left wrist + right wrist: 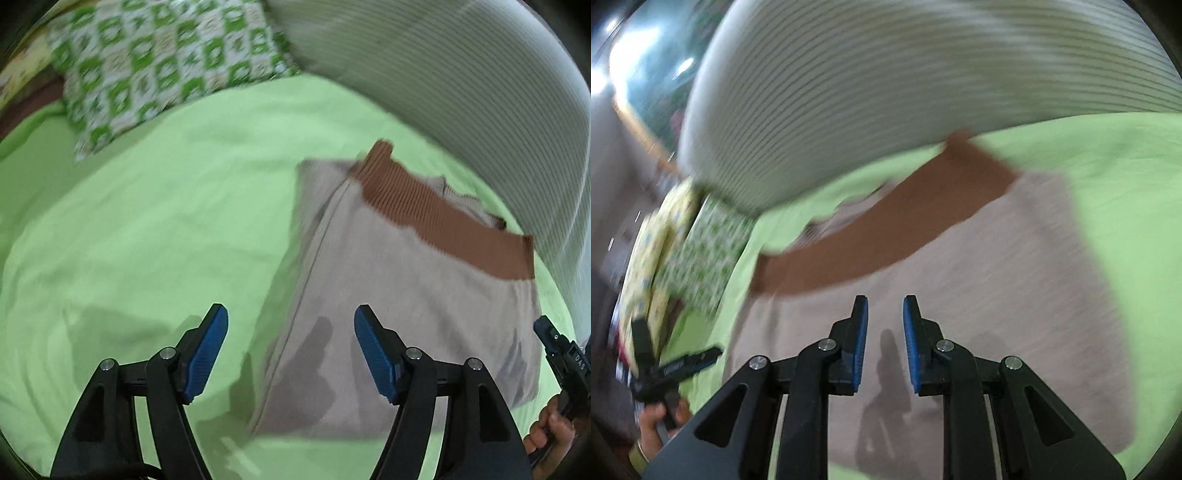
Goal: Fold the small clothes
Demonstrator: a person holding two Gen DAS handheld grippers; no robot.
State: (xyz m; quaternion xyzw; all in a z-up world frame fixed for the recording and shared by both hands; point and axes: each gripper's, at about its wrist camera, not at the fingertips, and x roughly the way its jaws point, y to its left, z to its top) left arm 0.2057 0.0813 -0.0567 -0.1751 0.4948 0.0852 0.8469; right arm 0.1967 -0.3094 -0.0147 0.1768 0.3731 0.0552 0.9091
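Left gripper (291, 347): jaws wide apart, nothing between the blue pads (207, 354). It hangs over the left edge of the garment (406, 314), one finger over the green sheet (147, 229), the other over the beige cloth.

Right gripper (885, 343): jaws nearly closed, a narrow gap left, no cloth caught in it. It points down at the middle of the garment, not touching it as far as the blur allows.

Garment: beige, folded into a rough rectangle, flat on the sheet, with a brown ribbed band (443, 218) along its far edge. Ahead of both grippers.

Left view only: the garment's full outline, a layer of beige sticking out beyond the band, a green-and-white check pillow (159, 62) far left of the gripper, and the right gripper's tip with the hand (550, 432) holding it at the right edge.

Right view only: the left gripper and its hand (657, 417), with a yellow bangle at the wrist, at lower left; a yellow patterned cloth (650, 236) beside the pillow; a blurred room behind.

Both views: a grey-and-white striped cushion (905, 85) just beyond the band, bounding the far side. Heavy motion blur in the right view; fine detail there unreadable.
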